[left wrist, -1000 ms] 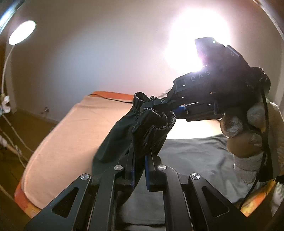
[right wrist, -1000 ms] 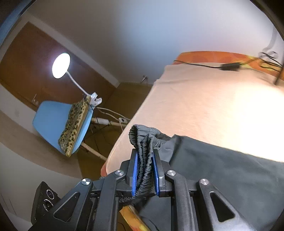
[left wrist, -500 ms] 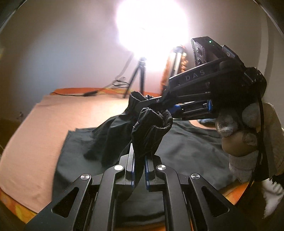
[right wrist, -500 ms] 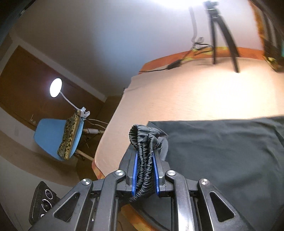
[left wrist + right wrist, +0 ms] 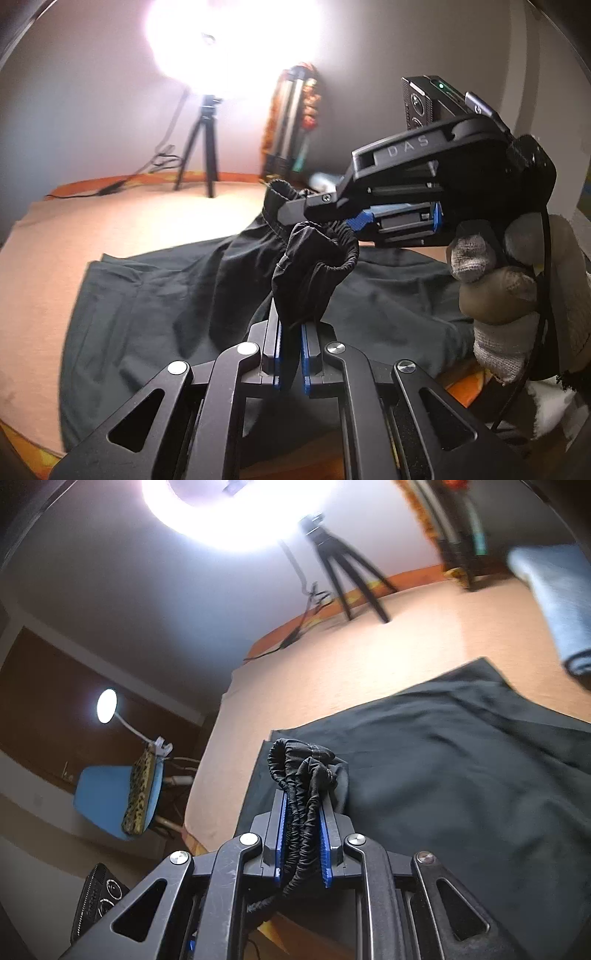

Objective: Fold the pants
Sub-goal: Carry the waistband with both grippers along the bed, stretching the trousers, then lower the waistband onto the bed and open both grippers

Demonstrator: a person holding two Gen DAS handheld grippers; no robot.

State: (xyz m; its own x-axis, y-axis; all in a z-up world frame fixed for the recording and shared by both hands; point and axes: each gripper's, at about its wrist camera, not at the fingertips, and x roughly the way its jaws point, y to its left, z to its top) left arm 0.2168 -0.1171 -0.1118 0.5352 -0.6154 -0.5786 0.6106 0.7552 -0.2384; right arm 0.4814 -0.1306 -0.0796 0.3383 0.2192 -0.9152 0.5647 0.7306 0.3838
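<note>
Your left gripper [image 5: 290, 354] pinches the pants [image 5: 184, 295] at the gathered waistband, lifted off the peach bed cover [image 5: 110, 229]. Your right gripper [image 5: 303, 834] clamps the waistband beside it. Since a second ago both swung right: tripod [image 5: 201, 147] now in view.

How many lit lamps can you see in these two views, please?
2. A big bright lamp glares above the tripod at the far edge of the bed; a small round lamp stands by the blue chair. Others may be out of view.
</note>
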